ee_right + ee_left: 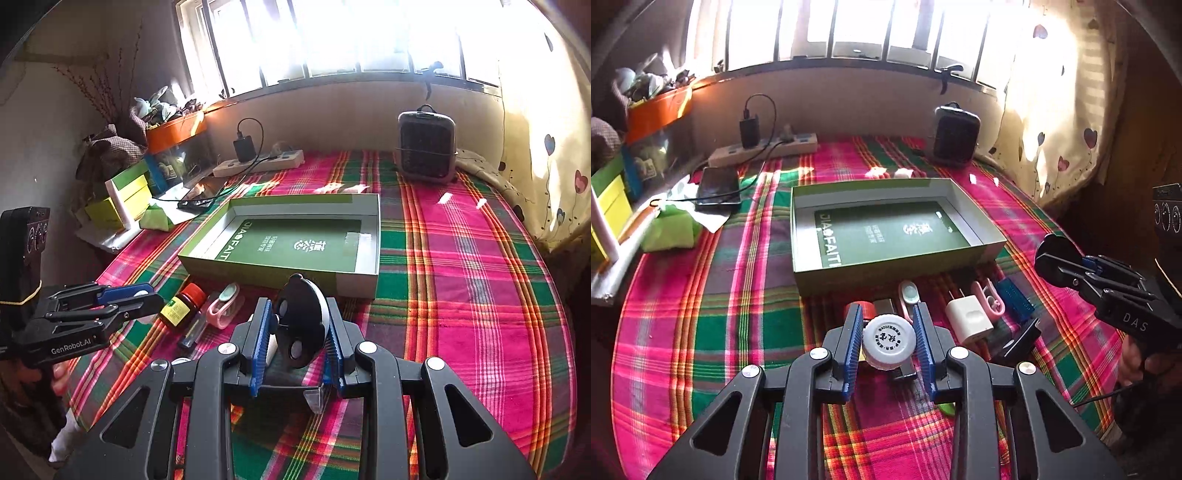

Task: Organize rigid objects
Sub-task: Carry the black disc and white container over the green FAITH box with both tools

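Plaid cloth [701, 325] under barred window [849, 29] | left hand-held gripper [888, 341] grips white cap [889, 341] | right hand-held gripper [300, 325] grips black disc [301, 321]

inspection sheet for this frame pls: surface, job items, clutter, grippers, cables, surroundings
Surface: plaid cloth over the table.
Job's things: open green box, no loose items inside. In front of it: brown bottle, pink clip, white charger, blue comb.
Clutter: phone, green tissue pack, stacked boxes.
Grippers: left gripper around a white-capped bottle; right gripper shut on a black disc.
Cables: power strip with black adapter; cable runs to the phone.
Surroundings: barred window, small heater, heart-print curtain.
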`<action>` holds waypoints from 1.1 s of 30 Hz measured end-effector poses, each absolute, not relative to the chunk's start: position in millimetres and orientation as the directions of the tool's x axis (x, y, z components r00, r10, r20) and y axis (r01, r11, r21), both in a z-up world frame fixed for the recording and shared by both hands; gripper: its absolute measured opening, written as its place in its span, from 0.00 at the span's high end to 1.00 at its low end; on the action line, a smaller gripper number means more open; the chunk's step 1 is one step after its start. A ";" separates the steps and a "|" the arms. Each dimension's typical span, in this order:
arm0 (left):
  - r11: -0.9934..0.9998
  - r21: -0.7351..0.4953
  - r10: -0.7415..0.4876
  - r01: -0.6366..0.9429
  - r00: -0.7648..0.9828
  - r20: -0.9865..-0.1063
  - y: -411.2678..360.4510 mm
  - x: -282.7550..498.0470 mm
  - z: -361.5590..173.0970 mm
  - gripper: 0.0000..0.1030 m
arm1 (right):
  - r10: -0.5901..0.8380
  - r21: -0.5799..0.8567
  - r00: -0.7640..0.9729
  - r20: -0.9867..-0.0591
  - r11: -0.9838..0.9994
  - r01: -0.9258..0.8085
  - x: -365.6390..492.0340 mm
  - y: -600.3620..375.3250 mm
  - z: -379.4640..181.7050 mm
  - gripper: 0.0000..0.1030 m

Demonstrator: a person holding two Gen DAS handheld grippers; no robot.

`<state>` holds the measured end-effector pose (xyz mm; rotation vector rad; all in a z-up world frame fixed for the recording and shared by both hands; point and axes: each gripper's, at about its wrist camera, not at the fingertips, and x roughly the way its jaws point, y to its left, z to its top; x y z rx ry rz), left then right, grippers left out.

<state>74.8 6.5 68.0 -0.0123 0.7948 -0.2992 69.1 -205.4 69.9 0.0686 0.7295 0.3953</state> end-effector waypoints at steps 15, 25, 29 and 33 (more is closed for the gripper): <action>0.950 -0.168 -0.306 0.265 0.663 -0.684 15.6 150.8 90.6 0.74 | 0.373 0.215 0.670 -0.642 0.926 -0.310 130.5 -210.1 88.3 0.71; 0.954 -0.177 -0.294 0.244 0.619 -0.728 13.9 220.6 71.7 0.74 | 0.350 0.208 0.631 -0.693 0.934 -0.291 194.3 -204.0 72.4 0.71; 0.959 -0.171 -0.275 0.225 0.599 -0.752 14.0 241.6 58.7 0.74 | 0.341 0.204 0.604 -0.720 0.937 -0.285 217.0 -201.6 59.0 0.71; 0.962 -0.153 -0.260 0.226 0.586 -0.767 10.8 256.2 47.6 0.74 | 0.332 0.198 0.581 -0.744 0.939 -0.282 234.0 -197.3 45.5 0.71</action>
